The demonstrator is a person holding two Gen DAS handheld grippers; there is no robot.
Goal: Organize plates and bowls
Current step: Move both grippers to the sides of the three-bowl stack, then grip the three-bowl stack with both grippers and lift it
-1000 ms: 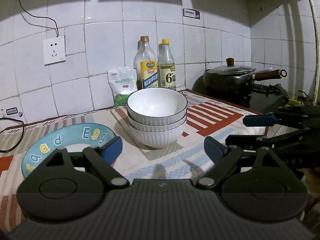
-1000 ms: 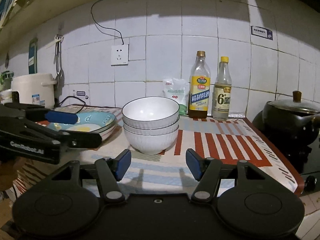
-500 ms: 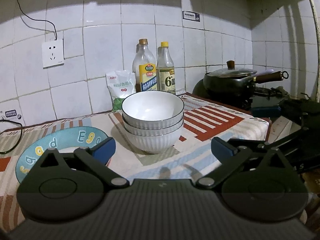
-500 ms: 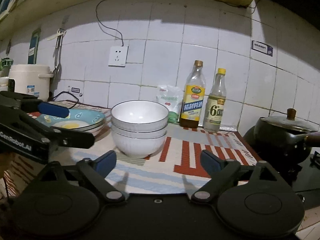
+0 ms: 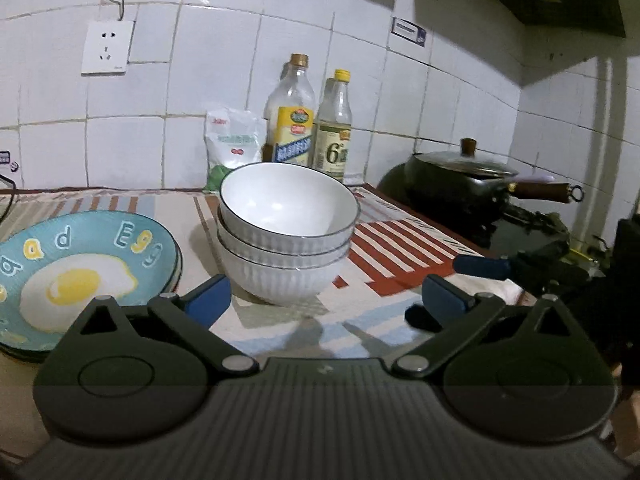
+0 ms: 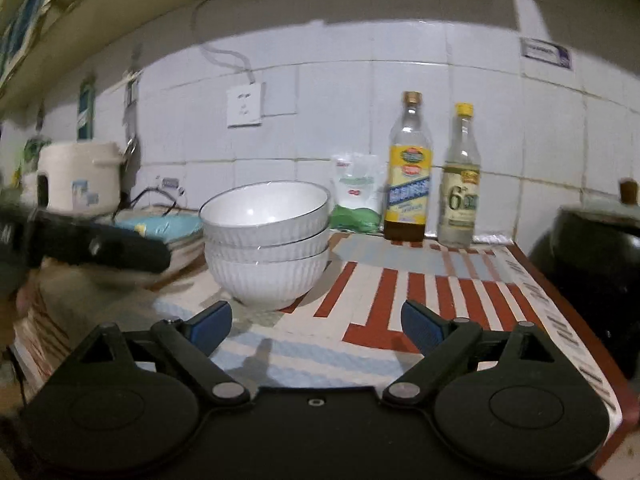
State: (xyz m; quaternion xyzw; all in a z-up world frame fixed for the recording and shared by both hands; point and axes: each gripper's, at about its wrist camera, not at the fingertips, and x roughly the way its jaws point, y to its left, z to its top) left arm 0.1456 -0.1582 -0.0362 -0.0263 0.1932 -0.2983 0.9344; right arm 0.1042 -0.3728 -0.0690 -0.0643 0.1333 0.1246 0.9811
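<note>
Left claw (image 5: 326, 298): its blue pads are standing wide apart, holding nothing, hovering low over the bench (image 5: 400, 240) just in front of the bowls.

Right claw (image 6: 316, 322): it is gaping open too and carrying nothing, pointing at the same bowls from a lower angle.

Bowls (image 5: 286, 232): three white ribbed bowls are sitting nested in one stack on the striped cloth (image 6: 420, 292), roughly centred between each claw's pads but apart from them.

Plates (image 5: 84, 276): blue plates with a fried-egg picture are lying stacked just left of the bowls, close beside them (whether the rims are touching, I cannot tell).

Background: two bottles (image 6: 410, 168) and a small bag (image 5: 234, 144) are standing against the tiled wall behind the bowls; a dark lidded pan (image 5: 464, 178) is sitting on the stove to the right; a white rice cooker (image 6: 78, 178) is standing far left.

Stage, as I judge it: both stacks are looking tidy already, so little seems left beyond a final nudge or backing away.

Risk one: a pad pushing in at rim height could be tipping the top bowl off the nest, since the stack is tall and glazed.

Risk two: the two claws are crowding one spot, so they could be knocking each other or sweeping the plates.

Risk three: the cloth could be sliding under a shove (dragging the stack toward the edge).
</note>
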